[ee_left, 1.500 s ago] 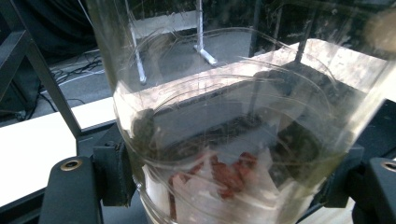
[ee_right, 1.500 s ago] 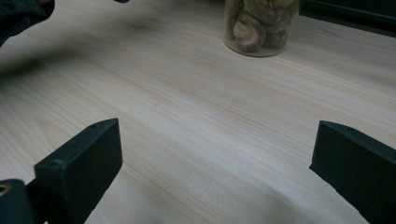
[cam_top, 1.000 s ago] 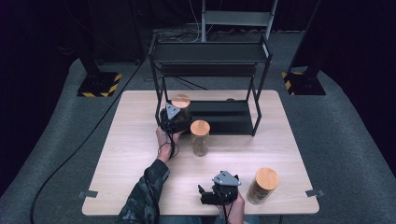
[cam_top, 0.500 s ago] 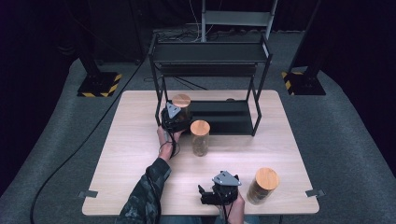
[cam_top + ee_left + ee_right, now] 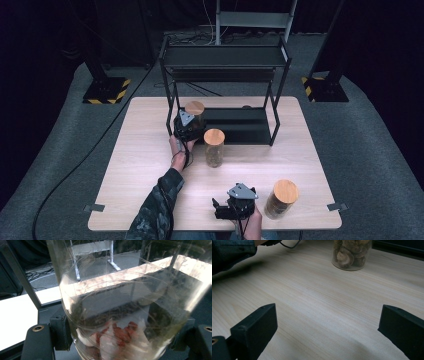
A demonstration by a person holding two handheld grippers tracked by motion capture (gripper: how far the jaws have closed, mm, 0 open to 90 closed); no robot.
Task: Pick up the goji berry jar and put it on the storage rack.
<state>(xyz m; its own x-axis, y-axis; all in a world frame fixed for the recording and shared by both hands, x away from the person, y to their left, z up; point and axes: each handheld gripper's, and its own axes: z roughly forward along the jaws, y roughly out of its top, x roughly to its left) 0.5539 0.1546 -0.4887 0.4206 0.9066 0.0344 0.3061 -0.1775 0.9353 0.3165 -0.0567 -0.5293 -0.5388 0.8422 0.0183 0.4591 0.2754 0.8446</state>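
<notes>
— What is held by the left gripper (image 5: 189,126)?

— A clear glass jar with a round wooden lid (image 5: 195,111) is clamped between its fingers (image 5: 38,340), at the left front of the black metal shelf rack (image 5: 227,55); red and white pieces are seen inside.

— And the right gripper (image 5: 231,206)?

— It is kept low over the pale wooden counter (image 5: 150,150), its fingers (image 5: 255,325) spread wide, with nothing gripped. A lidded jar of brown pieces (image 5: 214,148) is seen ahead.

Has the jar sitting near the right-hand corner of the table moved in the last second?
No. The jar with the wooden lid stands at the same spot beside the table's front right corner, just right of the right gripper.
</notes>
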